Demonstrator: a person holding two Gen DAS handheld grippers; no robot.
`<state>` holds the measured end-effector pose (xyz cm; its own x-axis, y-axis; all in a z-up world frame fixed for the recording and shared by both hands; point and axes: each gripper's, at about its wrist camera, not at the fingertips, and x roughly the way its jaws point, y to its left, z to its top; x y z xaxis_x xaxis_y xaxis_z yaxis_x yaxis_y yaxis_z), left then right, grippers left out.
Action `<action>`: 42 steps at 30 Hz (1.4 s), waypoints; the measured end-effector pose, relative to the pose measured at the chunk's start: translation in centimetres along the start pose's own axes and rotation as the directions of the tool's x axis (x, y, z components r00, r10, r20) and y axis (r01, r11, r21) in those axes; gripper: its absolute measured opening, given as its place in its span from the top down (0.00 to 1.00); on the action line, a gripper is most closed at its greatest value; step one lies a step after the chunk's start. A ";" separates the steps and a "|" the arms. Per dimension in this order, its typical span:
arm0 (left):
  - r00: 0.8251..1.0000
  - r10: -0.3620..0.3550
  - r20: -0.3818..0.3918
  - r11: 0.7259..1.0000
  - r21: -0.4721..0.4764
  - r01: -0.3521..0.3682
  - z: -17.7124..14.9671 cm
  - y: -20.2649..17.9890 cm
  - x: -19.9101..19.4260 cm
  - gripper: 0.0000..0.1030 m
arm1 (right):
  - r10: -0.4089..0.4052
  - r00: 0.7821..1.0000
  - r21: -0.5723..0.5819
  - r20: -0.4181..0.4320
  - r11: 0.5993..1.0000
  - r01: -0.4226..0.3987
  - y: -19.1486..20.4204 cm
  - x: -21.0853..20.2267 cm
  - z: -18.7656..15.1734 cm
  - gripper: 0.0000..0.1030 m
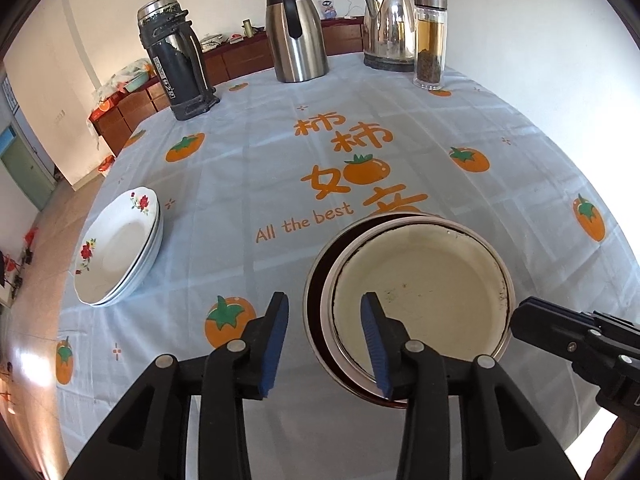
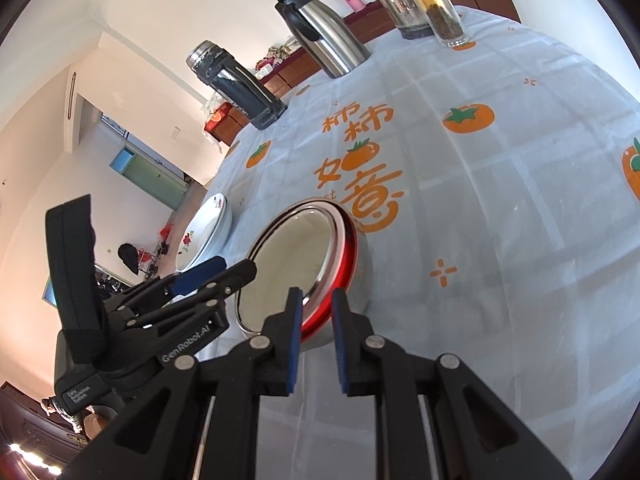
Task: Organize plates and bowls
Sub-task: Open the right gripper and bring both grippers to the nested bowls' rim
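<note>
Right tool pinching nested bowls' rim; left tool gaping, straddling opposite rim. Risk: bowls tipping, sliding across tabletop.

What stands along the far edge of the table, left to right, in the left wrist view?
Dark grey battered thermos flask → brushed steel carafe with black handle → shiny steel electric kettle → clear glass tea tumbler with steel lid.
</note>
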<state>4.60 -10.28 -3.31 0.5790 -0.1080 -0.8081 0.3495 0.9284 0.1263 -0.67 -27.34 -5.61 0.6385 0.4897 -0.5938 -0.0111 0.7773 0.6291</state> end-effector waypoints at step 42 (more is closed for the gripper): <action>0.996 -0.084 0.026 0.983 -0.164 0.087 -0.3 6.2 0.2 0.44 | -0.081 0.969 -0.062 0.233 0.993 0.098 2.1 -3.0 -1.5 0.67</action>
<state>6.62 -4.46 -2.89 0.5667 -0.1949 -0.8005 0.2732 0.9611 -0.0406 -3.79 -26.58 -3.29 0.7988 0.3198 -0.5096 0.0035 0.8445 0.5356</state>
